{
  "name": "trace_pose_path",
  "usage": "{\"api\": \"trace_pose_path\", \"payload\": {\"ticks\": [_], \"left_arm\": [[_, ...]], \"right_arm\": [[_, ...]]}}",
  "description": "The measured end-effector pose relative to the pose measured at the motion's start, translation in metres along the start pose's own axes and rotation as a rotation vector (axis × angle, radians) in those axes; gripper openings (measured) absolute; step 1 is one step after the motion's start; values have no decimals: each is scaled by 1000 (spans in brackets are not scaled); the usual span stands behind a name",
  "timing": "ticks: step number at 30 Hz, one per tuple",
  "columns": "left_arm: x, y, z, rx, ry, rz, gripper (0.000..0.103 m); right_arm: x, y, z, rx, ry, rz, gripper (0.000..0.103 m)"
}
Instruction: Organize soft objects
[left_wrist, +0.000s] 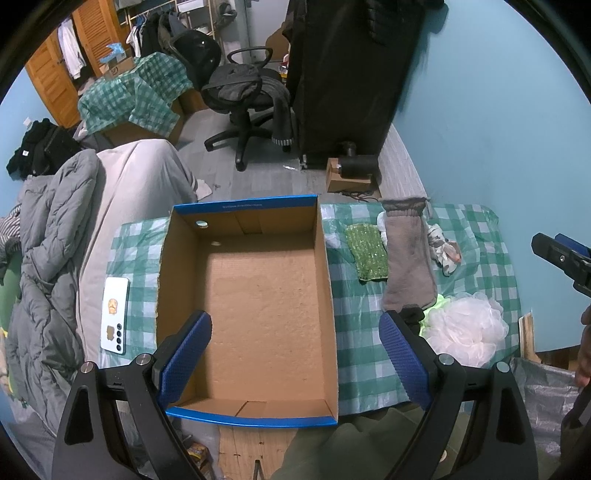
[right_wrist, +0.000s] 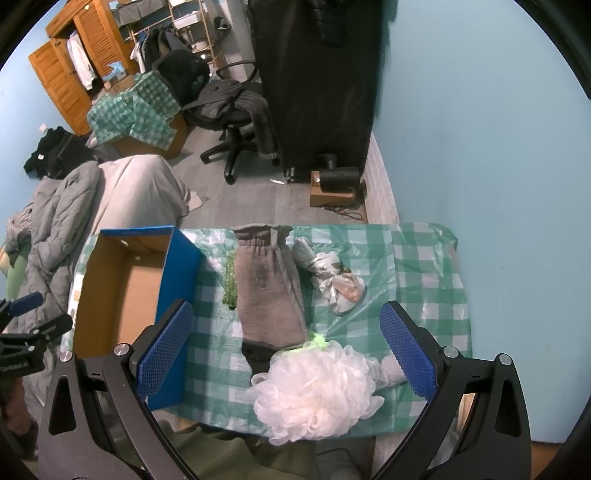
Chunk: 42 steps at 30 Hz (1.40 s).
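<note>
Both tongs hang spread wide with nothing between the pads; left tongs (left_wrist: 295, 354) sit over the empty cardboard box (left_wrist: 258, 295), right tongs (right_wrist: 286, 354) over the soft pile on the counter (right_wrist: 424, 266). Risk, as I judge it: the white mesh pouf (right_wrist: 317, 391) overlaps a dark cloth (right_wrist: 258, 356) and a neon-green piece (right_wrist: 317, 340), so a deep bite could drag those along or snag the plastic checked cover. The pouf also sits at the counter's near edge; a glancing close could nudge it off. Position: pouf lies just below and between the right pads, nearest of all. Grey sock (right_wrist: 269, 291), green knit strip (right_wrist: 229, 280) and knotted rag (right_wrist: 332, 280) lie farther ahead, beside the box's blue wall.
</note>
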<state>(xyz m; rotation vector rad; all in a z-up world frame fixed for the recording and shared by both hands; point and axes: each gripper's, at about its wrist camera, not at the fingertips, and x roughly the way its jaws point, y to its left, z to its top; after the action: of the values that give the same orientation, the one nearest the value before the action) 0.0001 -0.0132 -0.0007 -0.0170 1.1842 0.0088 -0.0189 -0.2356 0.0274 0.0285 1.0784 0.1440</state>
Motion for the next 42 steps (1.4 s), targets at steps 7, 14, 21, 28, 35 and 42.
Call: {"api": "trace_pose_path", "payload": {"ticks": [7,14,21,28,35,42], "left_arm": [[0,0,0,0,0,-1,93],[0,0,0,0,0,0,93],[-1,-2,1,1,0,1,93],[-1,-2,1,0,0,1,93],[-1,-3,1,1,1,1,93],[-1,-2,1,0,2,1,93]], "right_arm": [[0,0,0,1,1,2,101],[1,0,1,2,3,1,101],[1,-1,2,3,4,4,101],[0,0,2,3,2,5,101],[0,-1,2,4,4,6,101],[0,-1,2,2,6,7,101]]}}
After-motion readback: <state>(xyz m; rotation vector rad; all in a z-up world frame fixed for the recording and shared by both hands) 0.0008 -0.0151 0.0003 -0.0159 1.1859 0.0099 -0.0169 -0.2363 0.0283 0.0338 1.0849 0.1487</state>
